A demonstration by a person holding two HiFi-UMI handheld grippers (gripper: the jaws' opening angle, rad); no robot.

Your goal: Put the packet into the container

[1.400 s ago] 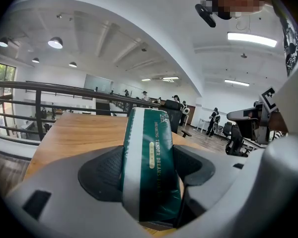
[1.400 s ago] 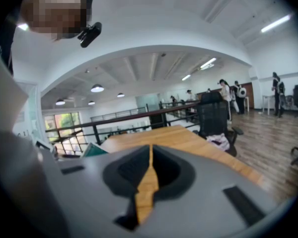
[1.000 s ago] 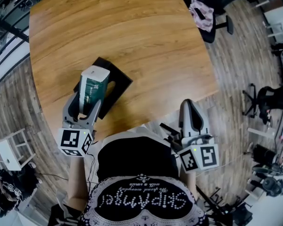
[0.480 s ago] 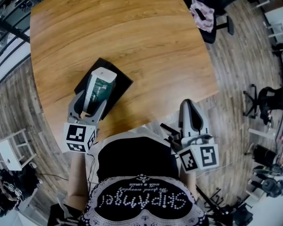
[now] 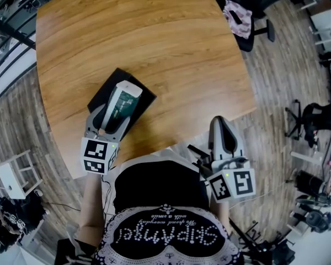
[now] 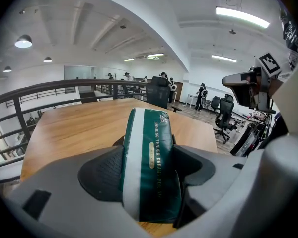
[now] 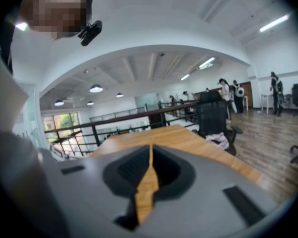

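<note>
Your left gripper (image 5: 115, 121) clamped the packet (image 5: 123, 100) over the black container (image 5: 145, 97), your right gripper (image 5: 223, 127) sat closed and empty well right of it, and lowering the packet flat inside the rim looked best.

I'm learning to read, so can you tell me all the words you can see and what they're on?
"TENDER DREAM": pale print along the green packet; letters around it are unclear.
Gold oval on the packet: too small to read.
"SkipAnger", it seems: upside down on the person's black shirt; the script beside it is too small.
Square markers on the two cubes: patterns, no words.
</note>
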